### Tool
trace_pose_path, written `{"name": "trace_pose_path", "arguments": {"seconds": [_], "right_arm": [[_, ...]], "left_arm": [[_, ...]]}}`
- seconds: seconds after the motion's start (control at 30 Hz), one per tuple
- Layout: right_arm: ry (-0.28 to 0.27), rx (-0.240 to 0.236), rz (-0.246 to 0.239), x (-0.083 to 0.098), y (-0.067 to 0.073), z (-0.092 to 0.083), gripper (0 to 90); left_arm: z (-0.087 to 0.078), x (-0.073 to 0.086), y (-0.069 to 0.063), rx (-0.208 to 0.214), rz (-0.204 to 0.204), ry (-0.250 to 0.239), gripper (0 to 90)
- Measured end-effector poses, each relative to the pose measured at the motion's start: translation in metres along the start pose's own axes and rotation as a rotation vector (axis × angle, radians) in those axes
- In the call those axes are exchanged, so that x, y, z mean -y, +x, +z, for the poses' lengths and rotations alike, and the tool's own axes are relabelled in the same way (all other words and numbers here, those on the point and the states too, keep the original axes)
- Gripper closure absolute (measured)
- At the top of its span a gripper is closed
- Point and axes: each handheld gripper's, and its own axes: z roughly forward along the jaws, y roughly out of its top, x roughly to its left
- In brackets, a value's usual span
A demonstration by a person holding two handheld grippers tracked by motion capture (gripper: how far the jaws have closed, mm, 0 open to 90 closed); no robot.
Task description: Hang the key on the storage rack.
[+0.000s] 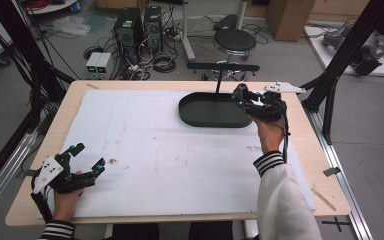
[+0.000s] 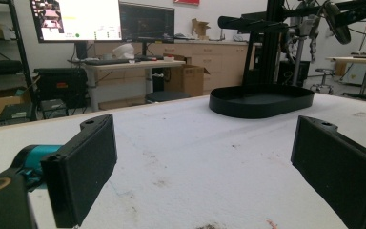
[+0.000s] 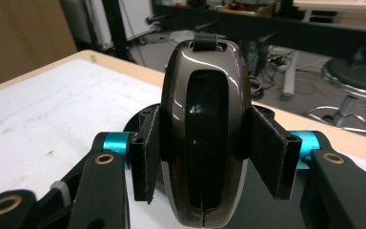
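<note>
In the right gripper view the mouse [image 3: 204,138] hides most of the tray [image 3: 259,200], and the pads [image 3: 148,152] cover its flanks. In the high view the mouse is too small to make out within the right gripper [image 1: 244,97] at the tray's [image 1: 200,117] right end.

On the white foam-covered wooden table [image 1: 145,145] there is one black oval plastic tray [image 1: 212,111] and one glossy brown-and-black egg-shaped device [image 3: 203,129]; two black two-jaw grippers, left [image 1: 86,160] and right [image 1: 241,95], and one black round stool [image 1: 235,40] behind
</note>
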Motion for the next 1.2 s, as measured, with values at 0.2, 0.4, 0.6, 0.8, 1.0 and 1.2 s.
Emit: {"name": "trace_pose_path", "arguments": {"seconds": [0.2, 0.4, 0.6, 0.8, 1.0, 1.2], "right_arm": [[-0.018, 0.023, 0.018, -0.01, -0.006, 0.011, 48.2], [-0.005, 0.057, 0.006, -0.016, -0.007, 0.021, 48.2], [-0.004, 0.096, 0.011, -0.014, -0.01, 0.03, 48.2], [0.011, 0.114, -0.001, -0.022, -0.011, 0.034, 48.2], [0.008, 0.143, 0.002, -0.034, -0.012, 0.038, 48.1], [0.013, 0.156, -0.001, -0.04, -0.013, 0.042, 48.2]], "left_arm": [[0.0, 0.0, 0.0, 0.0, 0.001, -0.001, 8.6], [0.0, 0.0, 0.0, 0.0, 0.0, 0.0, 8.6], [0.0, 0.0, 0.0, 0.0, -0.002, 0.0, 8.6], [0.0, 0.0, 0.0, 0.0, -0.003, 0.0, 8.6], [0.0, 0.0, 0.0, 0.0, 0.0, -0.001, 8.6], [0.0, 0.0, 0.0, 0.001, -0.003, 0.0, 8.6]]}}
